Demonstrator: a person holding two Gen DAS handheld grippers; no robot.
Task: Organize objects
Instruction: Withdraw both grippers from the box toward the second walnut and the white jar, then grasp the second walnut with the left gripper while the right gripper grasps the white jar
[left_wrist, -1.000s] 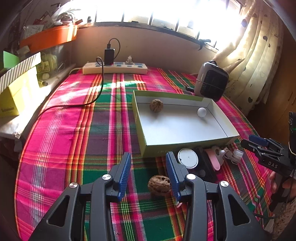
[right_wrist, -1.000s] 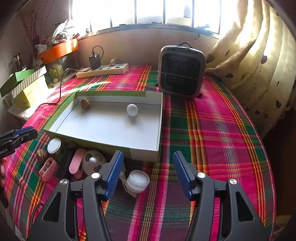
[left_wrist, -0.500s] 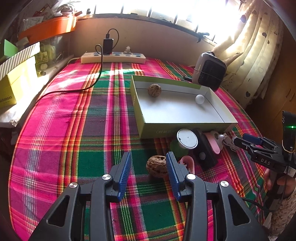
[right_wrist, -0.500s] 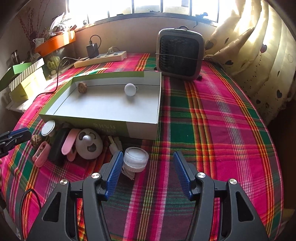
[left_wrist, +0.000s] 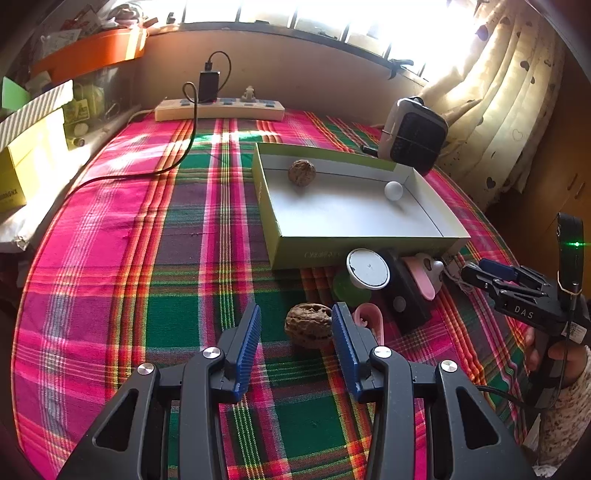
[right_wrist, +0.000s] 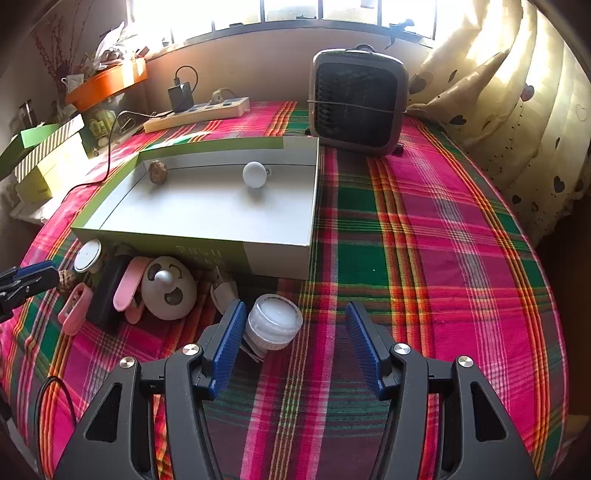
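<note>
Everything is placed here against the shallow green box (left_wrist: 295, 243) on the plaid-covered desk (left_wrist: 147, 240). Left of the box the cloth lies bare out to the desk's left edge; behind that stretch a white power strip (left_wrist: 219, 109) sits against the wall. Right of the box, the right wrist view shows broad open cloth reaching to the curtain (right_wrist: 517, 122), with a dark fan heater (right_wrist: 358, 107) just behind the box's far right corner. Faint lettering on the box's front wall cannot be read.

Inside the box, a walnut (left_wrist: 301, 172) rests by the far wall and a white ball (left_wrist: 393, 190) near the far right corner.

In front of the box, the left tool (left_wrist: 295, 332) stands open around a second walnut (left_wrist: 308, 328) lying on the cloth, which sits close by the right-hand pad. Further right, past a cluster of small items, the right tool (right_wrist: 295, 343) is open too, its left pad just beside a small white jar (right_wrist: 273, 325); its body reads "DAS".
</note>
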